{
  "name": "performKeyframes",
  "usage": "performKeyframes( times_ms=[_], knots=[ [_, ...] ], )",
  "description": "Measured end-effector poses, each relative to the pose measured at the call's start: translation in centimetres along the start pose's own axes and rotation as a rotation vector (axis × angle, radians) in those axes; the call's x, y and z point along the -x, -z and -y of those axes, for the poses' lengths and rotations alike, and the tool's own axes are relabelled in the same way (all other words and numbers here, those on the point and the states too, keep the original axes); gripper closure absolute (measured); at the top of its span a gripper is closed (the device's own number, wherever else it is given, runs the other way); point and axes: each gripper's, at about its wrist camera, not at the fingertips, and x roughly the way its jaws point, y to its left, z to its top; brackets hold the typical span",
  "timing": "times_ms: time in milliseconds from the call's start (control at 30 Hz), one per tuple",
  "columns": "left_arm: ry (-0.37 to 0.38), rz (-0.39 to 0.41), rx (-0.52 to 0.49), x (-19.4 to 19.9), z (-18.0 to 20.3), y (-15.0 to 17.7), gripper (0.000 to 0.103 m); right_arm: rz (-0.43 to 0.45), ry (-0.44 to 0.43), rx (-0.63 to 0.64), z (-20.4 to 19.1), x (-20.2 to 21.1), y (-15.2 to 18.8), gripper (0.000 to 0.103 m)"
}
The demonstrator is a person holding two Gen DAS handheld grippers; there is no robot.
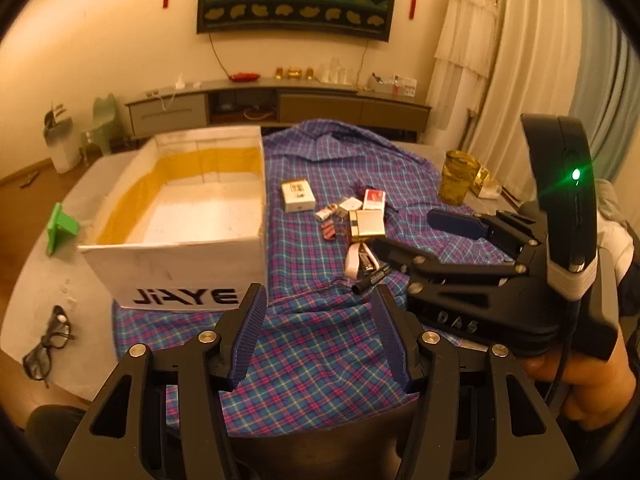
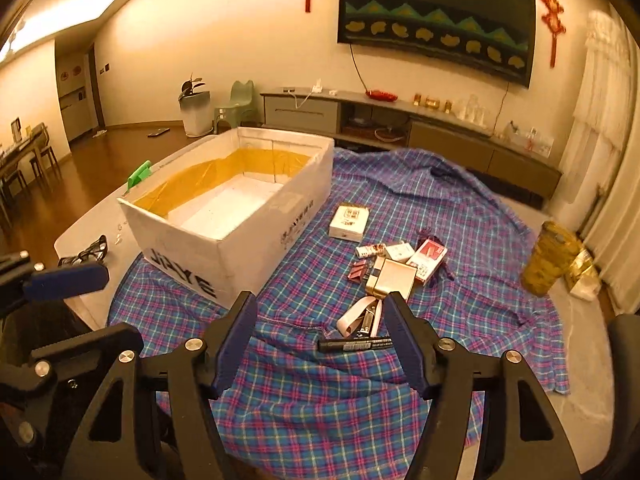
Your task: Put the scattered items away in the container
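I count one box (image 2: 224, 236), one marker (image 2: 354, 345), one stapler (image 2: 362, 316), one gold case (image 2: 394, 280), two white packs (image 2: 349, 222) and one red pack (image 2: 430, 254), all scattered items lying on the plaid cloth (image 2: 320, 408) right of the box. My left gripper (image 1: 318, 334) and right gripper (image 2: 320, 340) both tilt downward, jaws spread wide and holding nothing; the marker lies between the right fingers. The box stands open, nothing visible in it.
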Motion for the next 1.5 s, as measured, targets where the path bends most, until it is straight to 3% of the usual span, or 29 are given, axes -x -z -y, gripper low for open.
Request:
performKeyframes(
  times_ms=[267, 367, 633, 700, 833, 1000, 1200, 1367, 1500],
  knots=[
    [0.076, -0.082, -0.055, -6.2, 2.8, -1.2, 0.045, -0.056, -0.127, -0.22, 9.5, -3.8, -0.6, 0.036],
    [0.098, -0.112, -0.075, -8.6, 3.8, -2.0, 0.045, -0.08, -0.169, -0.238, 11.6, -5.5, -1.0, 0.037],
    [0.124, -0.213, -0.083, -15.6, 4.6, -2.4, 0.045, -0.114, -0.21, -0.225, 12.9, -10.7, 0.1, 0.041],
    [0.137, -0.229, -0.081, -17.1, 4.8, -2.4, 0.045, -0.142, -0.186, -0.205, 12.5, -12.2, 0.0, 0.04],
    [0.16, -0.235, -0.062, -19.7, 4.8, -2.6, 0.045, -0.162, -0.13, -0.117, 10.4, -14.2, -0.9, 0.027],
    [0.155, -0.263, -0.026, -22.7, 4.4, -2.2, 0.045, -0.232, -0.083, -0.077, 8.8, -17.8, -0.9, 0.027],
    [0.204, -0.265, 0.055, -24.1, 2.6, -1.3, 0.047, -0.263, -0.126, -0.244, 13.3, -17.8, 0.2, 0.038],
    [0.191, -0.27, 0.049, -23.9, 1.9, -1.3, 0.048, -0.245, -0.141, -0.348, 15.5, -17.1, 0.7, 0.044],
    [0.173, -0.252, -0.003, -24.2, 2.3, -1.5, 0.046, -0.246, -0.122, -0.342, 15.0, -17.2, 0.7, 0.045]
  ],
)
